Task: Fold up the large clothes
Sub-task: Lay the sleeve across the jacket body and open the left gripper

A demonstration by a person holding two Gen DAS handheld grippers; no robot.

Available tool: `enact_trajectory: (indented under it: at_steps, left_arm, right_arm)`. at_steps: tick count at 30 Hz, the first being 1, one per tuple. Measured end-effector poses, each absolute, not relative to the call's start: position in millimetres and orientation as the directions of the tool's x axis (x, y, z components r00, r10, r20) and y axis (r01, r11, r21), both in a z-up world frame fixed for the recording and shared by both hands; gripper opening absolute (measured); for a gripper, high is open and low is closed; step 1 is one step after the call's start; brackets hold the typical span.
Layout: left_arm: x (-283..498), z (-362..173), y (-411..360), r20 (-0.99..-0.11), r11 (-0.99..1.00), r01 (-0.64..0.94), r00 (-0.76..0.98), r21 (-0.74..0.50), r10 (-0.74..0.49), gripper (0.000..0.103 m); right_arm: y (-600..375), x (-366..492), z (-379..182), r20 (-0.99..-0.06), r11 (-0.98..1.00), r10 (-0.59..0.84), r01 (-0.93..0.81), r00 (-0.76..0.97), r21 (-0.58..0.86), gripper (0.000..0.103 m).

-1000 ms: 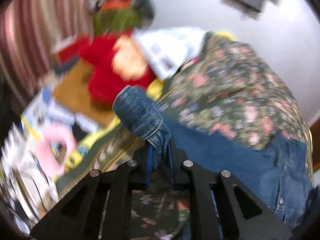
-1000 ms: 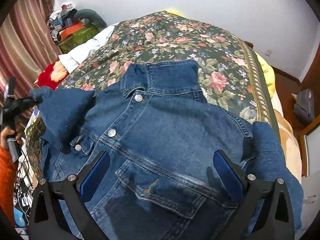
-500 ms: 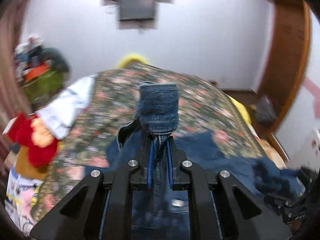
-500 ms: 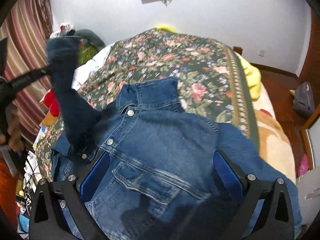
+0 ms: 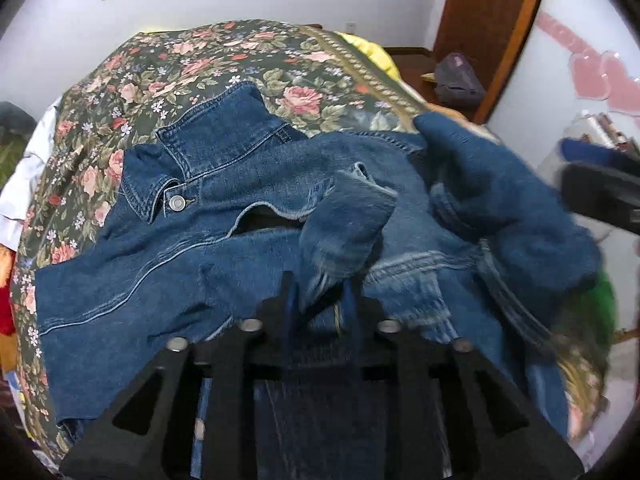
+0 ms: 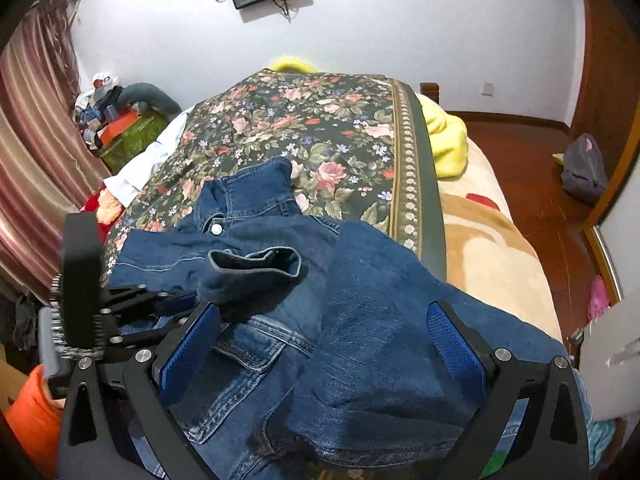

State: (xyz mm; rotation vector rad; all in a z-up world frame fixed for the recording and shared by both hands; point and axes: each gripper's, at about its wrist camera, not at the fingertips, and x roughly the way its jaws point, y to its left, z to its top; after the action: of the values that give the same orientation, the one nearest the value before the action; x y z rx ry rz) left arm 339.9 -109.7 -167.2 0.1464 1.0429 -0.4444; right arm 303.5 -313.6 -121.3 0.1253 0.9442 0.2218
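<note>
A blue denim jacket [image 5: 168, 248] lies front up on a floral bedspread [image 5: 168, 68], collar toward the far wall. My left gripper [image 5: 320, 300] is shut on the cuff [image 5: 344, 216] of the jacket's left sleeve, which is folded across the chest. In the right wrist view the jacket [image 6: 360, 340] fills the foreground, with the cuff [image 6: 256, 264] and left gripper [image 6: 168, 304] at the left. My right gripper [image 6: 324, 344] is open wide just above the jacket's right sleeve [image 6: 384, 320], which lies folded inward.
The bedspread [image 6: 312, 128] covers the bed; a yellow blanket [image 6: 448, 136] and beige blanket [image 6: 488, 240] lie at its right edge. Clutter [image 6: 120, 116] and a striped curtain [image 6: 32, 140] stand at the left. Wood floor with a grey bag [image 6: 584, 168] is at the right.
My left gripper has swung the sleeve from out at the bed's left side up and over onto the jacket's chest. The right sleeve now lies folded inward under my open right gripper.
</note>
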Motion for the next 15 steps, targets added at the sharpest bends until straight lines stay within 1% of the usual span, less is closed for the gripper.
enact_trajectory:
  at_steps: [2,3,4,5,7,8,10,13,15]
  left_arm:
    - [336,-150,-95,-0.835,0.903,0.411,0.449,-0.123,-0.318,0.051]
    - [333,-139,-83,-0.816,0.909,0.398,0.479,-0.125,-0.322,0.056]
    - [331,-129,-73,-0.8,0.917,0.381,0.509,-0.12,-0.317,0.064]
    - [328,-122,-61,-0.785,0.926,0.361,0.539,-0.111,-0.305,0.069]
    - [326,-114,-36,-0.768,0.947,0.314,0.588,-0.075,-0.256,0.073]
    - [328,-114,-21,-0.765,0.959,0.279,0.607,-0.045,-0.213,0.076]
    - [332,-121,8,-0.775,0.98,0.196,0.624,0.026,-0.104,0.076]
    - [338,-145,50,-0.808,0.991,0.09,0.589,0.097,0.026,0.076]
    - [337,-164,73,-0.832,0.993,0.045,0.55,0.108,0.066,0.076]
  right_arm:
    - [-305,308,-119,-0.783,0.966,0.259,-0.146,0.565,0.214,0.103]
    - [-300,312,-118,-0.778,0.963,0.27,-0.159,0.567,0.219,0.103]
    - [-293,315,-117,-0.774,0.96,0.28,-0.172,0.568,0.221,0.103]
    - [-288,318,-117,-0.773,0.958,0.285,-0.182,0.567,0.221,0.103]
    - [-273,327,-119,-0.776,0.954,0.298,-0.203,0.555,0.221,0.103]
    - [-263,333,-122,-0.783,0.95,0.309,-0.216,0.54,0.226,0.103]
    - [-248,341,-129,-0.795,0.944,0.325,-0.232,0.512,0.236,0.103]
    - [-223,355,-147,-0.829,0.941,0.32,-0.252,0.459,0.223,0.103]
    - [-213,362,-158,-0.85,0.948,0.291,-0.254,0.439,0.193,0.103]
